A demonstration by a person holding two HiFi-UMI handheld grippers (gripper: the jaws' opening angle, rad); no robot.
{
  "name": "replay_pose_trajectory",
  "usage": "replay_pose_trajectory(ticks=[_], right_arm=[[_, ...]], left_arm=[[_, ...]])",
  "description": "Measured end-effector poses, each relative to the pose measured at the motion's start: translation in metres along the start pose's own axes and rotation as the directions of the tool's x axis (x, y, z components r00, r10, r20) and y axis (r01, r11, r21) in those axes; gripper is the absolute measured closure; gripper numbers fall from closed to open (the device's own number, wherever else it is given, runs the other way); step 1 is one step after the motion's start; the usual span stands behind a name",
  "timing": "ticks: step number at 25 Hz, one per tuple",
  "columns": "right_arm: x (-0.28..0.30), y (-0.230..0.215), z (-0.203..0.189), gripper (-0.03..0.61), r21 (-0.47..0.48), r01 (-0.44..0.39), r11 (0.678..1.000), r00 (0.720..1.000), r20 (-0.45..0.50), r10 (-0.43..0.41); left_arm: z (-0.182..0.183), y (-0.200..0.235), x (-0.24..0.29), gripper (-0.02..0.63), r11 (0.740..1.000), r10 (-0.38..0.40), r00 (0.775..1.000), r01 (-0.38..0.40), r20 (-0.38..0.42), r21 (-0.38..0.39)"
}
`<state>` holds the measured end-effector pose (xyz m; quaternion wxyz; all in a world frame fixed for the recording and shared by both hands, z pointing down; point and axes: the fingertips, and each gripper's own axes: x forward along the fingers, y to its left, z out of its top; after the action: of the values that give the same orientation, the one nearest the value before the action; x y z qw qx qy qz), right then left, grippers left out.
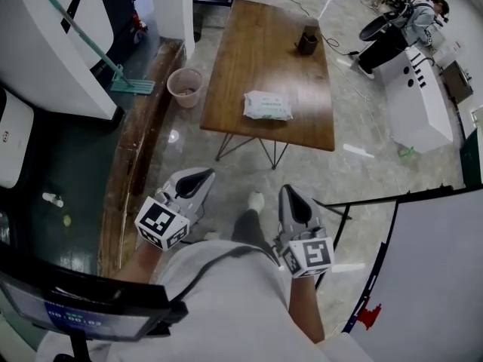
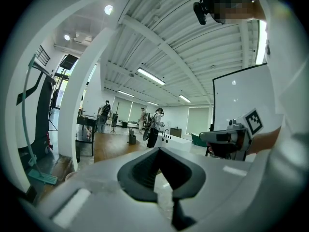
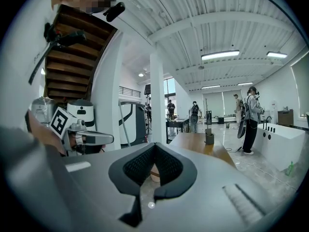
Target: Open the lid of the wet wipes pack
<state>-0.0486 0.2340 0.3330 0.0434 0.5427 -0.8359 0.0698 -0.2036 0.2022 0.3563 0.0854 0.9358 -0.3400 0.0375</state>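
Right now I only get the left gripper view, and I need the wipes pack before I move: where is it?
Observer: The pack lies flat on the table, toward its near end.
Operator: Is the right gripper free to help?
Observer: The right gripper is shut, with nothing between its jaws.
Operator: How do both grippers stand to the table?
Observer: The left gripper and the right one are both short of the near edge, over the floor.
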Motion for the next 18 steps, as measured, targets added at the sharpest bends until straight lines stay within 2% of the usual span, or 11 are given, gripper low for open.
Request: replay_pose_trajectory(ticks=[6, 18], right_arm=[[0.03, -0.042, 0.004, 0.569, 0.007, -0.024, 1.0, 1.0, 0.013, 0.023], [0.102, -0.156, 0.02, 0.571, 0.015, -0.103, 0.995, 0.994, -0.019, 0.103]], left_arm=[[0.008, 0.011, 0.046, 0.609, 0.999, 0.013, 1.0, -0.013, -0.01, 0.032], [0.032, 0.034, 0.174, 0.609, 0.998, 0.055, 0.998, -0.054, -0.039, 0.015]])
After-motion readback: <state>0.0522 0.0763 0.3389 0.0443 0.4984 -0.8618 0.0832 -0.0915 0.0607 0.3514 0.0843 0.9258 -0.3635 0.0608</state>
